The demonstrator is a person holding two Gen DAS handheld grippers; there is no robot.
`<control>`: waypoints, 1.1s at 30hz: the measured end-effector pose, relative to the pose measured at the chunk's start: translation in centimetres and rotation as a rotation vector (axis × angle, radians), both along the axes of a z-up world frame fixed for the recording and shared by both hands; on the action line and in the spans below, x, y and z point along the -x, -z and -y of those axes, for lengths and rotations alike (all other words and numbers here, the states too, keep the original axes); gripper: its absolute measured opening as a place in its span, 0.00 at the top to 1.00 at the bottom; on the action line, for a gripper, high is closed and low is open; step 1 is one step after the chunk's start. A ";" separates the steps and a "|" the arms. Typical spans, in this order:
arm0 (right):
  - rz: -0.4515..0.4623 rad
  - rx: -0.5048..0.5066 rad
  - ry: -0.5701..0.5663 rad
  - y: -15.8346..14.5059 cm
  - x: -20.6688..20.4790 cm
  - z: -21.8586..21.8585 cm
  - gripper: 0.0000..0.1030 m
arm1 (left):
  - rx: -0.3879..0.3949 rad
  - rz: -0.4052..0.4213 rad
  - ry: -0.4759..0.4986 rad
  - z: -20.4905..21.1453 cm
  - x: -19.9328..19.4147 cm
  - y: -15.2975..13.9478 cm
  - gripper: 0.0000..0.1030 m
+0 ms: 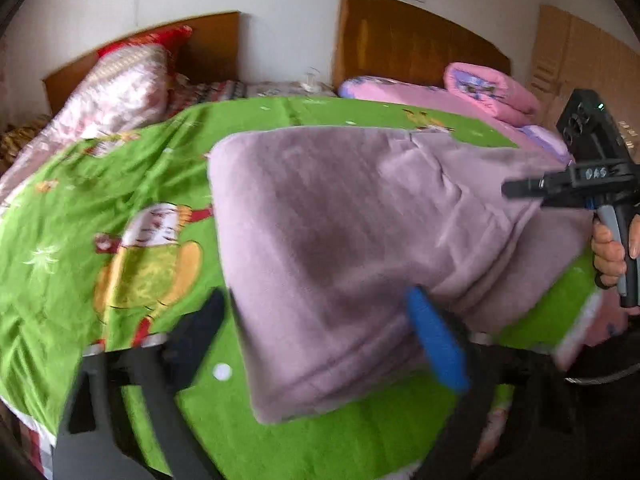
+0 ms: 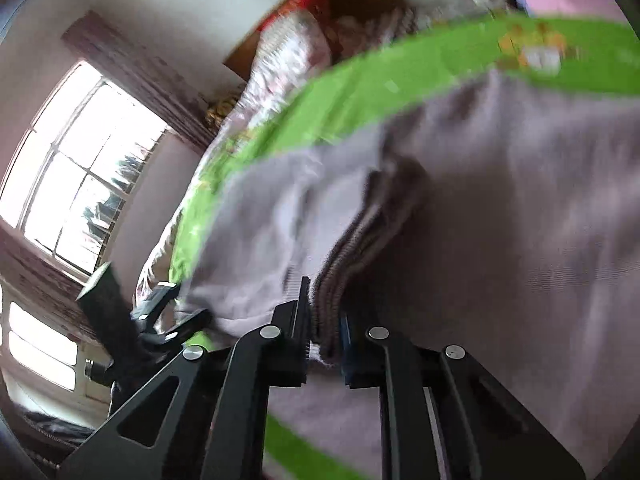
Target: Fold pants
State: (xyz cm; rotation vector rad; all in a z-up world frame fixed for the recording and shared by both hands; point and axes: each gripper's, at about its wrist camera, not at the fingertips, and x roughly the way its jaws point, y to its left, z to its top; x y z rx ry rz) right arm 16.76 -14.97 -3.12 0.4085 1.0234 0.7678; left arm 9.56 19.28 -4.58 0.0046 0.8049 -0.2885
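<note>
On the green bedspread (image 1: pixel 168 152), folded mauve pants (image 1: pixel 340 220), left gripper (image 1: pixel 320 336) jaws apart around the near edge, right gripper (image 2: pixel 325 328) clamped on the waistband.

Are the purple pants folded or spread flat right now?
Folded. The purple pants lie doubled on the green sheet, with stacked layer edges visible in the right wrist view.

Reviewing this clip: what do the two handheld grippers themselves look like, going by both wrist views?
The left gripper has black angular linkage arms; one finger carries a bright blue pad, the other a dark pad. The right gripper is also black, with round silver pivot pins and slotted arms. Seen from the left wrist view, its body shows white markings, a small green light and a grey trigger handle.
</note>
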 end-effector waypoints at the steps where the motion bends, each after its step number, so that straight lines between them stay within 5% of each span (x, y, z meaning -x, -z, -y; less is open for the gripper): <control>1: 0.020 -0.003 0.007 -1.1 0.9 0.2 0.87 | -0.006 0.004 0.005 -0.1 0.2 -0.4 0.23; 5: -0.005 0.087 0.057 0.5 2.6 1.8 0.87 | 0.022 0.003 0.032 -0.3 0.6 -0.6 0.23; 8: -0.079 0.060 0.073 3.4 1.9 2.3 0.87 | 0.023 -0.023 0.026 -0.2 0.1 0.4 0.23; 14: -0.004 0.073 0.064 1.1 2.9 2.0 0.87 | 0.018 -0.039 0.022 -0.6 0.1 0.5 0.22; 19: -0.027 0.093 0.068 3.8 2.2 2.5 0.91 | 0.009 -0.054 0.009 -0.5 -0.2 0.6 0.19; 21: 0.011 0.166 0.065 2.7 2.4 2.6 0.69 | -0.014 -0.030 -0.001 -0.3 0.2 -0.6 0.18; 23: 0.088 0.280 0.091 1.2 2.7 2.5 0.36 | 0.011 0.027 0.006 -0.2 0.6 -3.0 0.08; 27: 0.294 0.378 0.034 -1.9 1.9 0.5 0.35 | 0.124 0.097 0.039 0.1 -1.9 -6.7 0.02; 33: 0.449 0.524 -0.159 -1.5 -1.8 -7.6 0.36 | 0.172 -0.013 0.019 1.4 -10.0 -5.5 0.02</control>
